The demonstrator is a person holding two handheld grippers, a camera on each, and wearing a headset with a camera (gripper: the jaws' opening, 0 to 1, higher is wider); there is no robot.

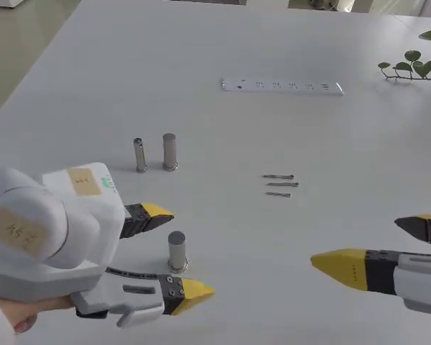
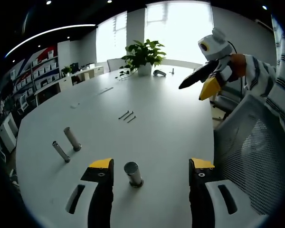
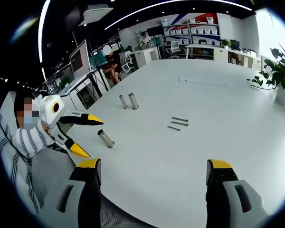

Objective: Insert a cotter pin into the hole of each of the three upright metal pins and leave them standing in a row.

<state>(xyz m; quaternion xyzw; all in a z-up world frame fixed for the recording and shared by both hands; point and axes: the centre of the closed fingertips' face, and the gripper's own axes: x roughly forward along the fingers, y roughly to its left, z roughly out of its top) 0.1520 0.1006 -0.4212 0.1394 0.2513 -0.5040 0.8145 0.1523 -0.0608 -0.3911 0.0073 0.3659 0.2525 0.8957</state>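
Open table (image 1: 330, 136) around cotter pins (image 1: 281, 185)

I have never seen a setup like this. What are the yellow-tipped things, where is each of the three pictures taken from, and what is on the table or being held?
There is no robot arm here: a person holds a two-jaw gripper in each hand. The head view comes from a headset camera looking down at the white table. Each round picture comes from a camera riding on one gripper, looking along its own yellow-tipped jaws.

In the head view the left gripper is at lower left and the right gripper at lower right. Both are open and hold nothing.

The near pin stands upright between the left gripper's jaws, seemingly untouched. A thin pin and a thicker pin stand side by side farther back. Three cotter pins lie loose. A power strip and a plant sit beyond.
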